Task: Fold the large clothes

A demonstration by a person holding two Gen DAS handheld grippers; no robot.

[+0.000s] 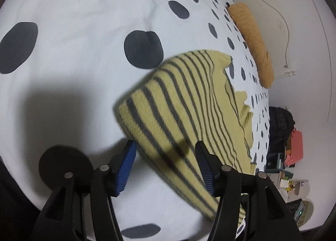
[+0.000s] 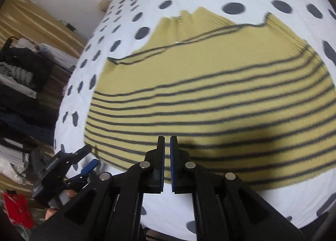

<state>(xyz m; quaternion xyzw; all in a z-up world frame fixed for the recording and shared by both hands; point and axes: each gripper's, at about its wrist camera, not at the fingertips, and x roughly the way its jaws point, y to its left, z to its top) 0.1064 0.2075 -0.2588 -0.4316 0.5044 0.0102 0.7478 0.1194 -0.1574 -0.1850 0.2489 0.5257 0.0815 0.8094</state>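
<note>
A yellow knit sweater with dark grey stripes (image 1: 184, 115) lies folded flat on a white bedspread with dark dots (image 1: 73, 31). It also fills the right wrist view (image 2: 210, 85). My left gripper (image 1: 164, 154) is open, its blue-padded fingers astride the sweater's near edge, just above it. My right gripper (image 2: 167, 142) hovers over the sweater's near striped edge; its jaws stand nearly together with a thin gap and nothing between them. The left gripper also shows in the right wrist view (image 2: 89, 157), at the sweater's left corner.
An orange-brown pillow (image 1: 252, 41) lies at the far side of the bed against a white wall. Piles of clothes and bags (image 2: 19, 85) sit on the floor left of the bed. Boxes and a dark bag (image 1: 281, 127) stand beside the bed.
</note>
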